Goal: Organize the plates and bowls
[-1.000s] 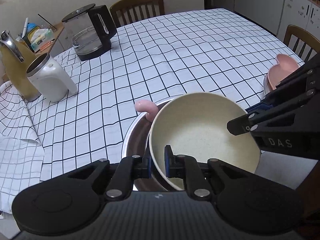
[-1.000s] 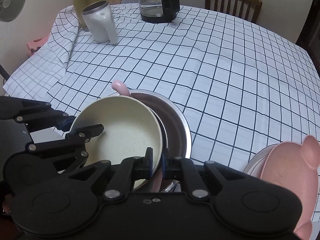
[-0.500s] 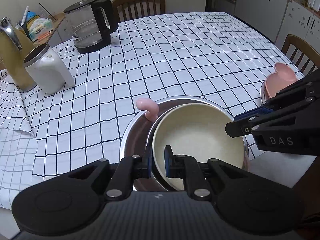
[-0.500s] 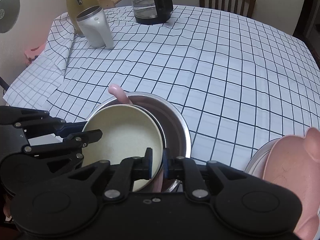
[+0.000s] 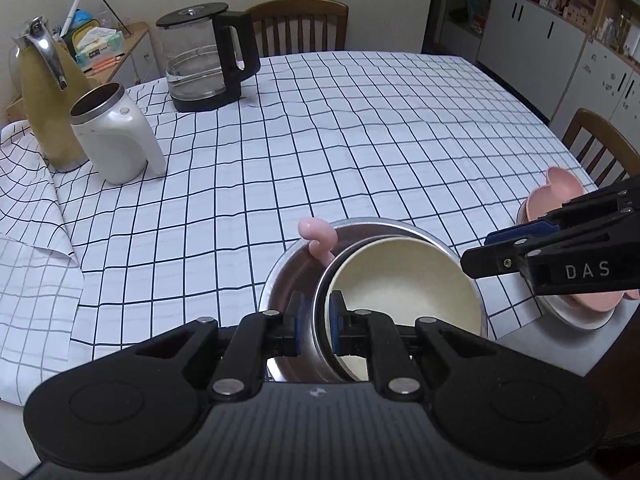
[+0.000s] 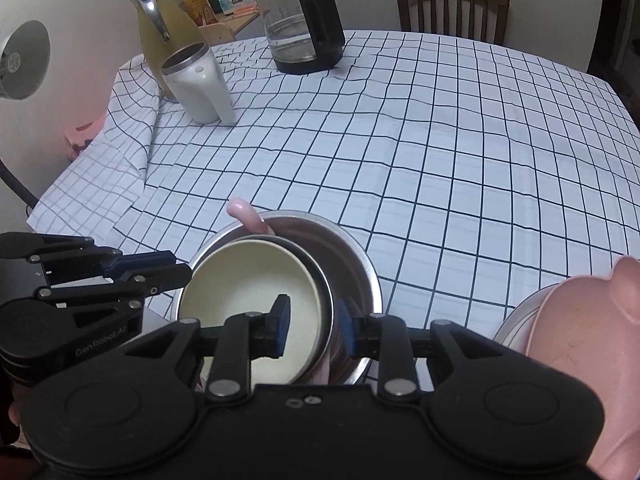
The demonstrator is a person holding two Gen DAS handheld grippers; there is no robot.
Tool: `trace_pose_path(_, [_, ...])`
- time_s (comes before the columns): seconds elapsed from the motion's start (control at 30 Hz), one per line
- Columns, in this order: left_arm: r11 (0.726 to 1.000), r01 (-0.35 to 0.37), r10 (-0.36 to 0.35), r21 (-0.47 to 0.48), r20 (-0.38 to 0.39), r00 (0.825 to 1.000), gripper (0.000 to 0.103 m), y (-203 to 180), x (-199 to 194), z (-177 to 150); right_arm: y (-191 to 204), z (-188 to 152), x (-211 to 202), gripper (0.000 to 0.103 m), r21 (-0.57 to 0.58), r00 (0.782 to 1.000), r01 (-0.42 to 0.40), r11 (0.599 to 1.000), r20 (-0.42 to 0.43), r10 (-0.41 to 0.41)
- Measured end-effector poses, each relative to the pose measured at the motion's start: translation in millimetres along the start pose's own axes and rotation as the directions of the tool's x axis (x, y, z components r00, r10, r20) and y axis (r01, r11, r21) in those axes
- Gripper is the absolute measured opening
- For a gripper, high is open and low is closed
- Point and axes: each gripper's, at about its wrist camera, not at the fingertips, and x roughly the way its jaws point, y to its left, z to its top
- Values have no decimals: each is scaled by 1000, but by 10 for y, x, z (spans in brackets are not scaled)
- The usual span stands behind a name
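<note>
Checked tablecloth (image 5: 360,128) covers the whole counter, with a glass coffee carafe (image 5: 208,60), a white jug (image 5: 114,136) and a yellow thermos (image 5: 44,92) parked well away at the far left. Down at the near edge, the cream bowl (image 5: 404,284) sits nested inside the steel bowl (image 5: 292,276), tilted a touch, with a pink handle (image 5: 318,236) poking up over the steel rim on the far side.

Left gripper (image 5: 316,320) has its jaws nearly closed, pinching the cream bowl's near wall: one pad outside, one inside. Right gripper (image 6: 314,326) is spread wide, its jaws straddling the cream bowl's right rim without touching, one pad hanging over the bowl's inside, the other out over the steel bowl.

So the bowl's rim lies dead ahead of both sets of jaws, and only the left one has a grip. That hand looks like the one to let go next, judging by how settled the bowl is. Off to the right, the pink eared bowl (image 6: 592,320) waits in another steel dish (image 5: 576,312), just beside the right gripper, the nearer hand for it.
</note>
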Motion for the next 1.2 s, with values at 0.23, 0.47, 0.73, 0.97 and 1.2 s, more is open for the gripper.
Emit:
trace_pose_path(0.23, [999, -1, 2, -46, 27, 1000, 14, 116, -104, 14, -66, 4, -161, 41, -3, 999, -7, 1000, 54, 7])
trace_pose_path(0.47, [996, -21, 27, -82, 67, 997, 61, 217, -206, -41, -174, -28, -323, 56, 10, 994, 1, 1000, 112, -2])
trace_pose_path(0.73, [990, -37, 49, -138, 85, 995, 72, 397, -247, -138, -333, -157, -430, 79, 29, 986, 27, 999, 162, -31])
trace_pose_path(0.97, [985, -45, 57, -167, 66, 996, 75, 476, -143, -274, -450, -305, -375, 99, 67, 981, 32, 997, 190, -44])
trace_pose_path(1.2, [983, -45, 51, -177, 28, 998, 75, 530, 119, -406, -571, -416, -90, 95, 111, 990, 34, 993, 135, -49])
